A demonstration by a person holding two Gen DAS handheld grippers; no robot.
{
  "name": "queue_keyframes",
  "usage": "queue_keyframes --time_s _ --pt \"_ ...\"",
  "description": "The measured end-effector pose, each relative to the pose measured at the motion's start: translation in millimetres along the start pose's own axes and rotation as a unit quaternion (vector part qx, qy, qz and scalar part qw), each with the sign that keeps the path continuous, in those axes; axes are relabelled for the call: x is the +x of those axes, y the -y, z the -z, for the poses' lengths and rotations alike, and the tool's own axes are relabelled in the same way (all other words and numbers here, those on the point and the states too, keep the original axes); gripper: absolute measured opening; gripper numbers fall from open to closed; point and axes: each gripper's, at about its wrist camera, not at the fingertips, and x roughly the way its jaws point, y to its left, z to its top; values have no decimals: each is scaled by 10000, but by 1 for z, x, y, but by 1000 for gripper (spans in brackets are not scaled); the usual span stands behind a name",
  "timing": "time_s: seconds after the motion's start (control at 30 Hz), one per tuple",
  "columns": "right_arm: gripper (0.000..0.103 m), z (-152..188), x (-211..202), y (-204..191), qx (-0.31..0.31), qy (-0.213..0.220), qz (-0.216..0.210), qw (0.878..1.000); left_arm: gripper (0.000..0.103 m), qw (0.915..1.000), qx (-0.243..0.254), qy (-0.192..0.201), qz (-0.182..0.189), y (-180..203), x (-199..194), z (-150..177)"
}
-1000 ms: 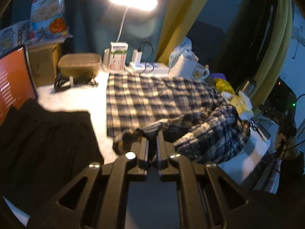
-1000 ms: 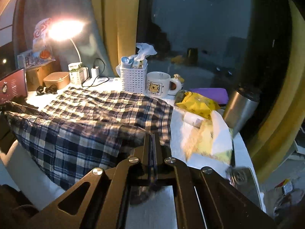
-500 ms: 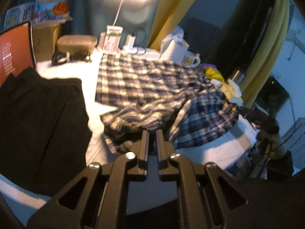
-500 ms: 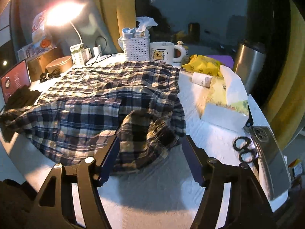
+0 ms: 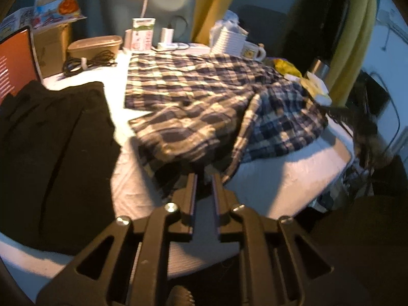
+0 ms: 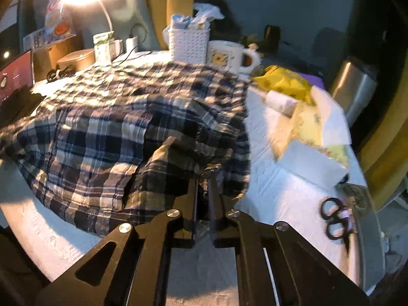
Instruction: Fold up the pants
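Note:
The plaid pants (image 5: pixel 199 97) lie rumpled on the white-covered table (image 5: pixel 280 178), one part folded over the other. My left gripper (image 5: pixel 204 177) sits low at their near edge. Its jaws are opening, a narrow gap shows between them, and the cloth lies just at the fingertips without being pressed. In the right wrist view the pants (image 6: pixel 114 127) heap up in front of my right gripper (image 6: pixel 202 182). That gripper's jaws are closing, and a bunched dark fold of the fabric is pinched between them.
A black garment (image 5: pixel 51 140) lies left of the pants beside a laptop screen (image 5: pixel 15 61). Right of the pants are a tissue box (image 6: pixel 313 158), black scissors (image 6: pixel 334 219), a steel tumbler (image 6: pixel 354 86) and a yellow bag (image 6: pixel 283 81). A white basket (image 6: pixel 188 42) and mug (image 6: pixel 225 57) stand behind.
My left gripper sank toward the table with the pants' edge and its jaws have parted a little. My right gripper let go, opened wide, then closed again on a fold at the near edge.

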Motion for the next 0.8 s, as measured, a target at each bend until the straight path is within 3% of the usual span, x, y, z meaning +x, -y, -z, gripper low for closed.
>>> queue_keyframes --time_s 0.2,0.3,0.4,0.5,0.7,0.8 --pt "6 -17 -46 4 -12 455 132 9989 14 9988 260 206 374 10 -3 1" --pt "6 -21 -52 7 -65 477 195 9987 14 9977 161 429 501 7 -16 3" --pt "6 -17 -41 11 -2 338 226 9992 15 9974 -44 637 344 -5 -30 5" --pt "6 -8 -29 11 69 193 182 9996 15 9982 8 604 13 -12 -34 9" --pt "7 2 -18 9 151 20 71 9999 15 9963 798 266 -184 8 -2 18" --pt "7 3 -19 9 148 5 52 9999 15 9918 1166 -10 -528 16 19 25"
